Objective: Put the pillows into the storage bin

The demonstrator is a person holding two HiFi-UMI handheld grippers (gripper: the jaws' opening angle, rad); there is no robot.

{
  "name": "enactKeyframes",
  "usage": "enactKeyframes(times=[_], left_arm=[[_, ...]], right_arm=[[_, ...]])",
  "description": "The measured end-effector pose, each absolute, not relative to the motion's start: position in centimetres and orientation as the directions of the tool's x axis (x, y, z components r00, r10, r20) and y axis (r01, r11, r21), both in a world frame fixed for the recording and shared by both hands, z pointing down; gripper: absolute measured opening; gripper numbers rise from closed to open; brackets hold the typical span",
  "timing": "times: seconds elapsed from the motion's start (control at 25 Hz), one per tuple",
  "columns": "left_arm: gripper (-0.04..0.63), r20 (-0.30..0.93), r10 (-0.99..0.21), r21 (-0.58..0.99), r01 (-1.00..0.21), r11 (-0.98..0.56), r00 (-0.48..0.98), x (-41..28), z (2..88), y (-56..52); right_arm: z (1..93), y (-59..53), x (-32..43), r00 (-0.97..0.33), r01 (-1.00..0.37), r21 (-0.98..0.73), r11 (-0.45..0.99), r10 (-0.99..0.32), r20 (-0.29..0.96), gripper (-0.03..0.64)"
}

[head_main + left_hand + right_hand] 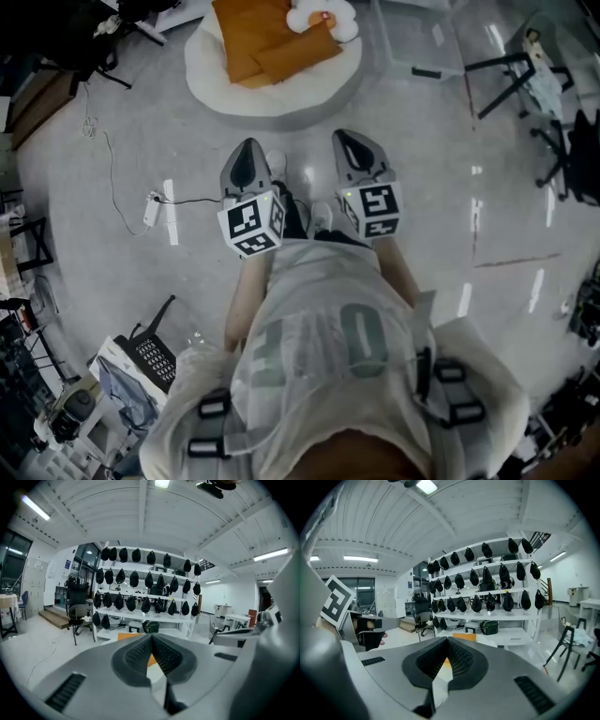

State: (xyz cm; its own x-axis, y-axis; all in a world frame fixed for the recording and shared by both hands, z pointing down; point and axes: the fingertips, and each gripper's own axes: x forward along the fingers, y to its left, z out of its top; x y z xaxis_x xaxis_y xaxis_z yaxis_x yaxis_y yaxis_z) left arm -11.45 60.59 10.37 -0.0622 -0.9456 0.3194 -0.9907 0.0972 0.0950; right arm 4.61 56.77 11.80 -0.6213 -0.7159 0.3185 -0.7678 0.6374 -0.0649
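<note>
Two orange pillows (267, 42) lie on a round white cushion (281, 89) on the floor ahead of me. A white pillow shaped like a fried egg (323, 17) sits at their far edge. To the right of the cushion stands a clear storage bin (417, 37). My left gripper (248, 167) and right gripper (356, 150) are held side by side at waist height, well short of the pillows, both shut and empty. An orange pillow (127, 636) shows just beyond the left gripper (152, 641). Beyond the right gripper (447, 645), an orange pillow (465, 637) shows too.
A white shelf unit hung with black bags (145, 592) stands behind the cushion, an office chair (77, 613) to its left. A cable and power strip (152, 208) lie on the floor at left. A black folding stand (520, 75) is at right, and a black basket (150, 354) behind me on the left.
</note>
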Motion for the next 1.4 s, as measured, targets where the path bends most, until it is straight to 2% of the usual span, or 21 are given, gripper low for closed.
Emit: enactKeyframes(times=[0.24,0.52,0.72,0.92,1.16,1.4], left_arm=[[0.008,0.308,-0.950,0.121,-0.989,0.079,-0.038,-12.7,11.1,57.3],[0.008,0.311,-0.950,0.193,-0.981,0.039,0.024,-16.0,13.5,47.6],[0.008,0.287,-0.958,0.243,-0.969,0.051,0.022,-21.5,14.0,40.9],[0.008,0.281,-0.959,0.232,-0.972,0.046,0.022,-23.0,12.5,36.5],[0.008,0.284,-0.958,0.221,-0.975,0.022,0.042,-26.2,13.0,31.7],[0.008,0.269,-0.962,0.223,-0.975,0.022,0.039,-26.9,12.7,28.6]], right_arm=[[12.0,53.9,3.9,-0.606,-0.783,-0.071,0.618,-0.734,0.307,0.009],[12.4,45.4,1.4,-0.545,-0.823,-0.034,0.567,-0.772,0.326,0.009],[13.0,37.8,-1.8,-0.491,-0.849,0.023,0.527,-0.806,0.331,0.009],[12.2,33.1,-1.7,-0.456,-0.867,0.036,0.497,-0.821,0.344,0.008],[12.7,28.5,-5.6,-0.455,-0.863,0.042,0.504,-0.809,0.372,0.008],[11.0,23.7,-6.2,-0.448,-0.861,0.086,0.501,-0.828,0.337,0.008]])
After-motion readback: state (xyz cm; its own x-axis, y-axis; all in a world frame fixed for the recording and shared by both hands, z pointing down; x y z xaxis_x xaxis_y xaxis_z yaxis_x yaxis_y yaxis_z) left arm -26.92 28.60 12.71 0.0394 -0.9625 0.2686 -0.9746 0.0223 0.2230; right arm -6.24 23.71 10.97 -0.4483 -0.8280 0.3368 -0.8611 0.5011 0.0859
